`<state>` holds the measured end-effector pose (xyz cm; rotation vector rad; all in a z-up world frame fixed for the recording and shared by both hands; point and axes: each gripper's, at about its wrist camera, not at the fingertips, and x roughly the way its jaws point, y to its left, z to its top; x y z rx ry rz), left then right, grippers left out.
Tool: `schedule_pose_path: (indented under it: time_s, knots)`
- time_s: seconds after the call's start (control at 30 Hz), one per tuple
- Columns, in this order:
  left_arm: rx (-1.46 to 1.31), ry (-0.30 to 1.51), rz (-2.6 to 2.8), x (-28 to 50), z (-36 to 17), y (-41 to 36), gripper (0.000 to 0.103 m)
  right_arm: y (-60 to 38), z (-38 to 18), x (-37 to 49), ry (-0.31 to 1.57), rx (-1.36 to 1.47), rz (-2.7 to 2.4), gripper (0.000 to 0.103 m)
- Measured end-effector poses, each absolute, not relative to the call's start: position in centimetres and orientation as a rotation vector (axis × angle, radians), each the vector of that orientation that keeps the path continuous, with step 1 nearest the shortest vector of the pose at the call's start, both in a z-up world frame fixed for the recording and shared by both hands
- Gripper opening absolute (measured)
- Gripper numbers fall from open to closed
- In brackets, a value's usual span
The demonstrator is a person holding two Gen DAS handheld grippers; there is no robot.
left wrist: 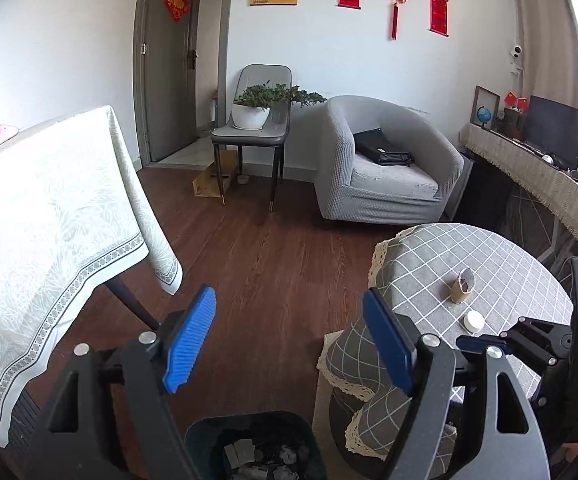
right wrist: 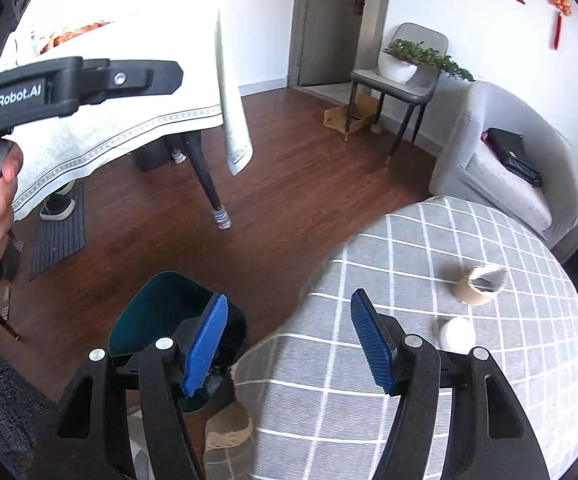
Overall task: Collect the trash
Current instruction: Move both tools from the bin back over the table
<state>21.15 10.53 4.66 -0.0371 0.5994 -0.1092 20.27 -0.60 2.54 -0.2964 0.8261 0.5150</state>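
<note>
A dark bin (left wrist: 255, 446) with scraps of trash inside stands on the floor below my open, empty left gripper (left wrist: 289, 340). In the right wrist view the bin (right wrist: 161, 312) sits left of a round table with a grey checked cloth (right wrist: 409, 360). On that table lie a brown cardboard roll (right wrist: 477, 286) and a small white round object (right wrist: 457, 334); both show in the left wrist view too, the roll (left wrist: 461, 286) and the white object (left wrist: 475, 321). My right gripper (right wrist: 289, 344) is open and empty over the table's near left edge, short of both objects.
A large table with a white patterned cloth (left wrist: 49, 208) stands to the left. A grey armchair (left wrist: 385, 164) with a black bag, a chair holding a potted plant (left wrist: 253, 114) and a cardboard box stand at the back. A sideboard (left wrist: 549, 184) runs along the right wall.
</note>
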Motion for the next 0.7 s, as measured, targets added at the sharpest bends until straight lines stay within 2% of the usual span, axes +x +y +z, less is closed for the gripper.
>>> schedule_pose_path:
  time_s: [0.5,0.7]
  knots:
    - [0.004,0.648,-0.187,24.8,2.3,5.3,0.08,-8.1,0.7,24.4,0.862,-0.198,0.354,0.065]
    - [0.004,0.685,-0.229,26.0,0.9,3.5,0.075,-9.8,-0.6,25.0,0.888,-0.183,0.314,0.065]
